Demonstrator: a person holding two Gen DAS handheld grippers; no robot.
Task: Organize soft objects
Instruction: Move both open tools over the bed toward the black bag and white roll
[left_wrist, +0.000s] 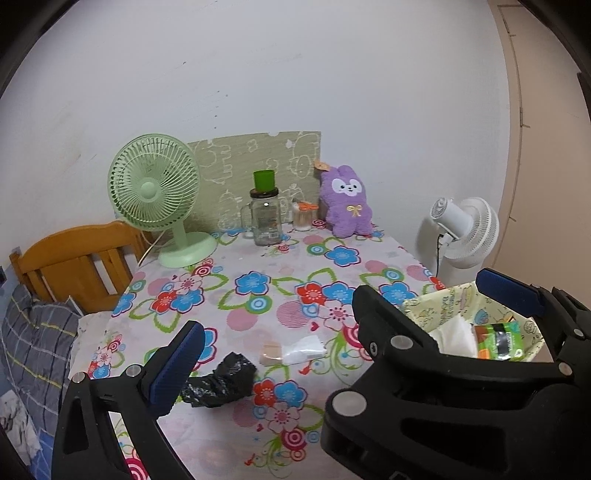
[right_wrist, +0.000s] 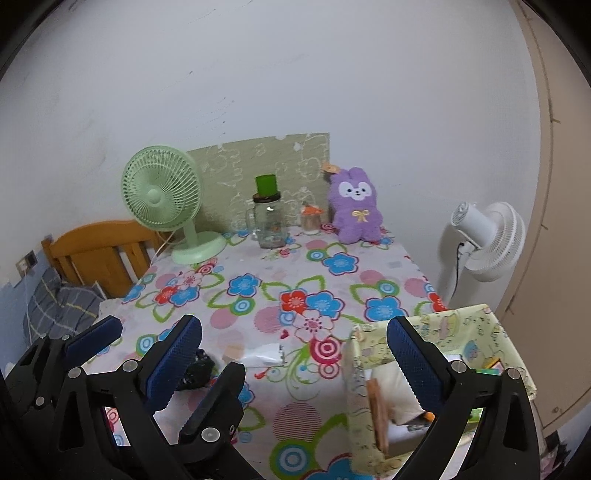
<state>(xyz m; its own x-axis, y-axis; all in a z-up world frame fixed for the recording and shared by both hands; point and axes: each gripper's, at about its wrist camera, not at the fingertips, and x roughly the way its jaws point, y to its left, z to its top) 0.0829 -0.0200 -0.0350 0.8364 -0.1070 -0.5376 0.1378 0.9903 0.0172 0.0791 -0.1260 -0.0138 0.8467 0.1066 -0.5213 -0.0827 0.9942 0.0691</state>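
A purple plush rabbit (left_wrist: 346, 202) (right_wrist: 356, 207) stands at the table's far edge against the wall. A crumpled black bag (left_wrist: 218, 382) (right_wrist: 197, 370), a white packet (left_wrist: 306, 347) (right_wrist: 263, 355) and a small beige piece (left_wrist: 272, 353) lie on the floral cloth (left_wrist: 258, 295) (right_wrist: 288, 291) near me. A pale yellow fabric box (left_wrist: 436, 306) (right_wrist: 360, 391) at the right holds white and green items. My left gripper (left_wrist: 340, 317) (right_wrist: 155, 373) is open and empty above the black bag. My right gripper (right_wrist: 295, 354) is open and empty, its right finger (right_wrist: 413, 363) over the box.
A green desk fan (left_wrist: 155, 188) (right_wrist: 164, 195), a glass jar with a green cup on it (left_wrist: 266, 210) (right_wrist: 269, 216) and a small container with an orange lid (left_wrist: 304, 216) stand at the back. A white floor fan (left_wrist: 465, 229) (right_wrist: 487, 240) is right; a wooden bedhead (left_wrist: 74, 258) left.
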